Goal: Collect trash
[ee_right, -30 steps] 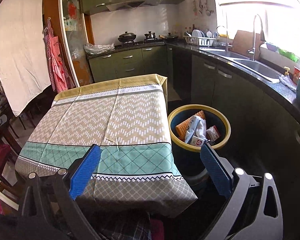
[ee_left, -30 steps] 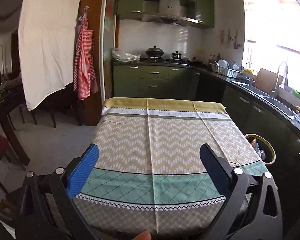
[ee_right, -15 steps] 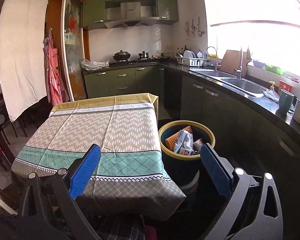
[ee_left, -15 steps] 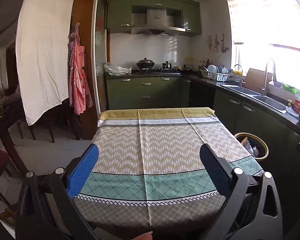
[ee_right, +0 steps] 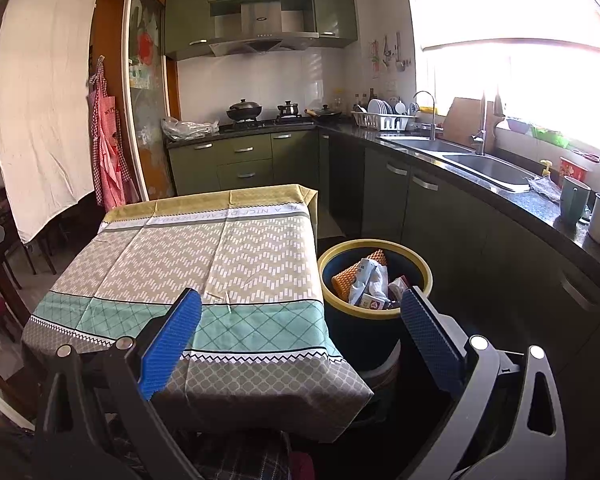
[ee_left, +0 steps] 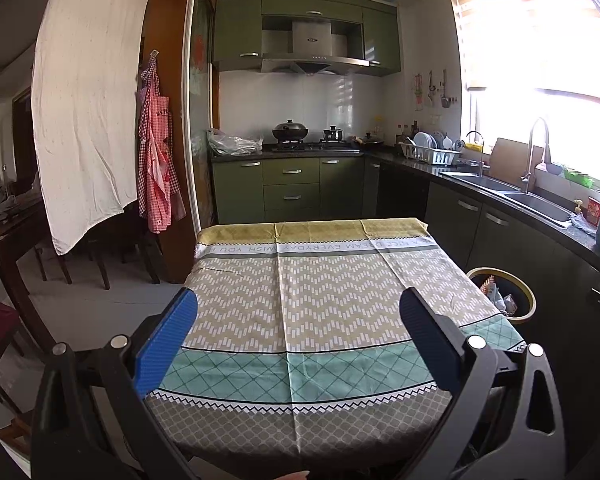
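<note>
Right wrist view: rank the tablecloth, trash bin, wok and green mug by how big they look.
1. Tablecloth, by far the largest.
2. Trash bin.
3. Wok and green mug look alike; the mug is nearer the camera, so I won't rank them.

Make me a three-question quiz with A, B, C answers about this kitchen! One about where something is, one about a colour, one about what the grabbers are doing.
1. Where is the trash bin?
A. On the table
B. On the floor beside the table
C. In the sink

2. What colour is the bin's rim?
A. Yellow
B. Red
C. White

3. How are the left gripper and right gripper?
A. Both shut on trash
B. One open, one shut
C. Both open, holding nothing

Answers: B, the bin stands by the tablecloth's edge; A, its top ring is yellow; C, the blue pads stand wide apart, nothing between.
</note>
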